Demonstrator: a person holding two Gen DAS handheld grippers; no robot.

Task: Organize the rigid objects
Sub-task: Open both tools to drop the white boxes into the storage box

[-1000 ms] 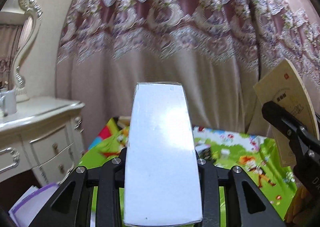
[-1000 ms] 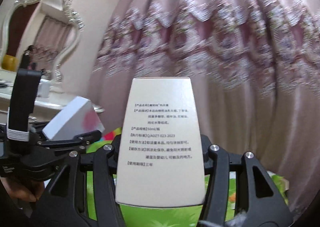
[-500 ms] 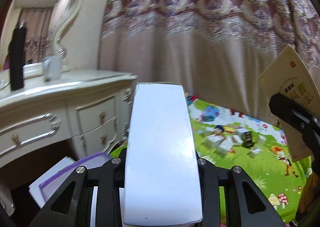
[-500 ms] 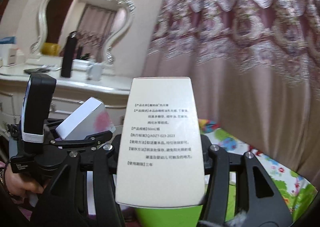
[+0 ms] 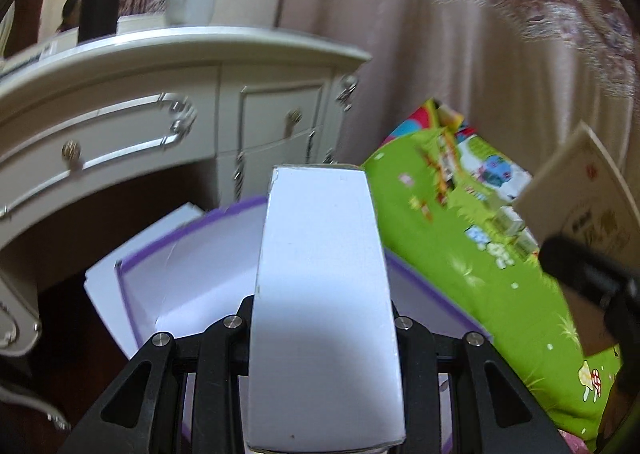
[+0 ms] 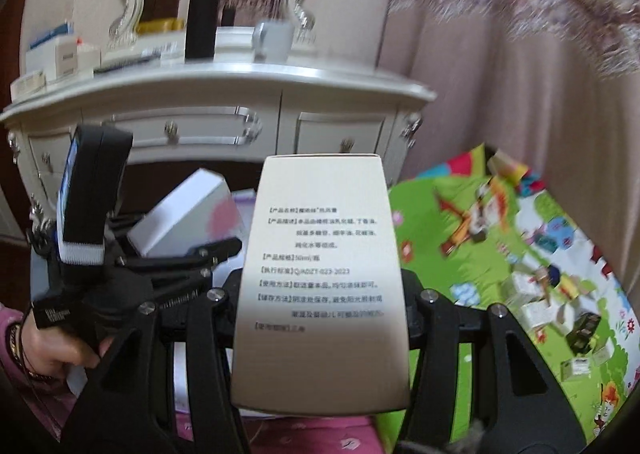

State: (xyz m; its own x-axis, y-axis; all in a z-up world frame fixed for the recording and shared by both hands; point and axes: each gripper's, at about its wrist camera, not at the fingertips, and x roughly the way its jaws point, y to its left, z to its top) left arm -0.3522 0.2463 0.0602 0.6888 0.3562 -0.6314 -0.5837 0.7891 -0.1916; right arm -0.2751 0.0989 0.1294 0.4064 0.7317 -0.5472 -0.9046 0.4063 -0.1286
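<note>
The left gripper [image 5: 324, 338] is clamped on a white box [image 5: 324, 294] above an open purple-edged box [image 5: 192, 266]. The right gripper [image 6: 320, 314] grips a beige printed carton [image 6: 320, 266]. Neither is placed yet, and small boxes [image 6: 560, 314] at three o'clock on the green mat [image 6: 460, 254] remain scattered.

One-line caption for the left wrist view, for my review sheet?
Left gripper clamps a white box above an open purple-edged box, beside a white dresser and green play mat.

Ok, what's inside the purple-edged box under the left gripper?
The purple-edged box shows a bare white inner floor and walls, with nothing visible in it. The held white carton and the left gripper cover its middle and near side.
</note>
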